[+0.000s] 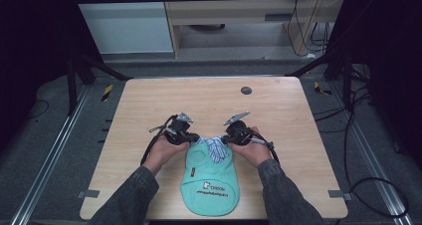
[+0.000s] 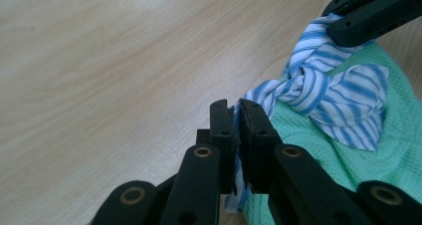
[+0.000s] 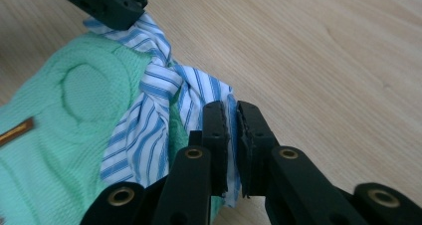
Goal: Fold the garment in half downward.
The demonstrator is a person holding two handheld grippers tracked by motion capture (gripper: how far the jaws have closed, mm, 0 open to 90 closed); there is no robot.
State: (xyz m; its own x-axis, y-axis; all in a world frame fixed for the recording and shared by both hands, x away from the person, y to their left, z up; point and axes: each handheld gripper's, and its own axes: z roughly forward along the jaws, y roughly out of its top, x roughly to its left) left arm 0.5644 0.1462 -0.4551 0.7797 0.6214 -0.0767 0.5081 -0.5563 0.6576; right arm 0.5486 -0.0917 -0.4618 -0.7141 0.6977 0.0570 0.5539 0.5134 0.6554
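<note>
Nearest the person, two dark sleeves came in from the bottom edge of the high view, one forearm on each side of a single mint-green garment (image 1: 209, 182) that lay flat on the counter (image 1: 209, 98). The garment bore one white printed patch with dark lettering near its near hem and one small brown label on its left part. At its far end sat one blue-and-white striped collar (image 1: 214, 149), tied into a single knot with two loose ends.

The left claw (image 1: 195, 138) was clenched on the left end of that striped collar; in the left gripper view, its two black jaws stood nearly together with a strip of the striped cloth (image 2: 237, 158) pinched between them. The right claw (image 1: 226, 139) was clenched likewise on the right end, and the right gripper view showed the striped fabric (image 3: 232, 150) caught between its two jaws. The knot (image 2: 303, 83) lay between the two claws, just above the green knit. Each claw trailed one black cable along its wrist and carried one grey three-cornered plate on top.

Farther off, one small dark round disc (image 1: 246, 90) sat near the far edge of the pale wooden counter, well apart from the garment.
</note>
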